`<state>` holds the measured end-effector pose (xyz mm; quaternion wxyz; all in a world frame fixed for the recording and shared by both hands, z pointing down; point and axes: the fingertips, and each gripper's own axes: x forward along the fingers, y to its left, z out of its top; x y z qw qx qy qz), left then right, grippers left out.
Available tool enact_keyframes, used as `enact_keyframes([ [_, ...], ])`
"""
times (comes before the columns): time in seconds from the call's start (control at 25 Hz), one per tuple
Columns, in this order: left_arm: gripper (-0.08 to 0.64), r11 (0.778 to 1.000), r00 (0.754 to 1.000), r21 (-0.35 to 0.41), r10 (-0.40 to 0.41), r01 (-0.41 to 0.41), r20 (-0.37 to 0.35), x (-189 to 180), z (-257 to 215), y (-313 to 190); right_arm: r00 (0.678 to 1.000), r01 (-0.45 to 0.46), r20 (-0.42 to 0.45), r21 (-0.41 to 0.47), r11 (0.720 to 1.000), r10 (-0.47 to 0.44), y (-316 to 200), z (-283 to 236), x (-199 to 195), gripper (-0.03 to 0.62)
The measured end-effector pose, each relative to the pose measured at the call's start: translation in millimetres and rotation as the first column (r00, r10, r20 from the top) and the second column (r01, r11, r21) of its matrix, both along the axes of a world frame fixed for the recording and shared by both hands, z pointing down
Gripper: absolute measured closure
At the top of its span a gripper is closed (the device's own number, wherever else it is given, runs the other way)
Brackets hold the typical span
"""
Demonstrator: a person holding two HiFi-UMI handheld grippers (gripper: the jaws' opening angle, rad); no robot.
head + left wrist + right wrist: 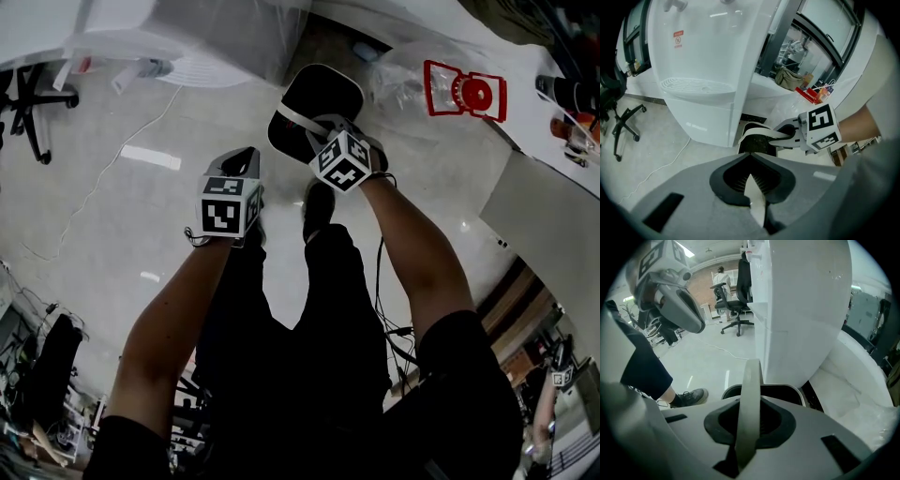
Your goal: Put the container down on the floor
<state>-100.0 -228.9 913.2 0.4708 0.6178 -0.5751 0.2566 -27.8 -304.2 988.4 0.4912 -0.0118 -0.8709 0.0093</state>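
Note:
The container (319, 98) is a black bin with a pale rim and a pale band handle. My right gripper (312, 129) is shut on that handle (749, 413), which runs straight between its jaws, with the bin's rim (806, 394) just below. In the left gripper view the bin (757, 143) hangs from the right gripper (787, 136) close to the floor beside a white dispenser; whether it touches the floor is not clear. My left gripper (246, 161) is held apart to the left, its jaws closed on a small pale scrap (757, 199).
A tall white water dispenser (703, 70) stands right beside the bin. An office chair (28, 103) and a thin cable (103, 178) are on the grey floor at left. A red object (466, 92) lies at upper right. The person's shoe (689, 397) is near the bin.

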Motion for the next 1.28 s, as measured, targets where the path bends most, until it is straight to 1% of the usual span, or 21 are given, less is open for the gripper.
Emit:
enact_keyframes([
  [0.16,0.554,1.000,1.000,-0.006,0.001,-0.001,-0.005,2.2,4.3,2.8,1.000,0.025,0.001,-0.020,0.999,-0.025,-0.9,2.5,-6.1,0.549],
  [0.36,0.554,1.000,1.000,-0.018,0.002,-0.002,-0.016,6.0,5.1,6.8,1.000,0.023,-0.008,-0.038,0.999,-0.023,-2.7,2.5,-8.2,0.548],
  [0.48,0.554,1.000,1.000,-0.011,-0.002,0.002,-0.018,6.3,4.3,5.3,1.000,0.024,-0.010,-0.032,0.999,-0.025,-5.6,2.9,-9.3,0.548],
  [0.6,0.554,1.000,1.000,-0.013,0.002,-0.002,-0.020,9.3,3.8,6.0,1.000,0.011,-0.019,-0.011,1.000,-0.011,-12.0,3.0,-8.9,0.541],
  [0.76,0.554,1.000,1.000,-0.024,0.007,-0.008,-0.024,13.1,1.5,11.2,1.000,0.007,-0.013,-0.005,1.000,-0.007,-13.4,-3.0,-11.5,0.491],
  [0.96,0.554,1.000,1.000,-0.030,-0.001,0.000,-0.025,13.3,-3.1,15.8,1.000,-0.026,0.000,-0.024,0.999,0.026,-18.9,-12.1,-9.1,0.491],
  [1.12,0.554,0.999,1.000,-0.047,0.001,-0.002,-0.018,11.3,-6.3,19.4,0.999,-0.030,-0.013,-0.017,0.999,0.030,-19.9,-16.7,-1.8,0.491],
  [1.28,0.554,0.999,1.000,-0.033,0.006,-0.007,-0.025,15.8,-18.4,17.8,0.998,-0.048,-0.026,-0.003,0.999,0.048,-20.2,-23.5,7.2,0.477],
])
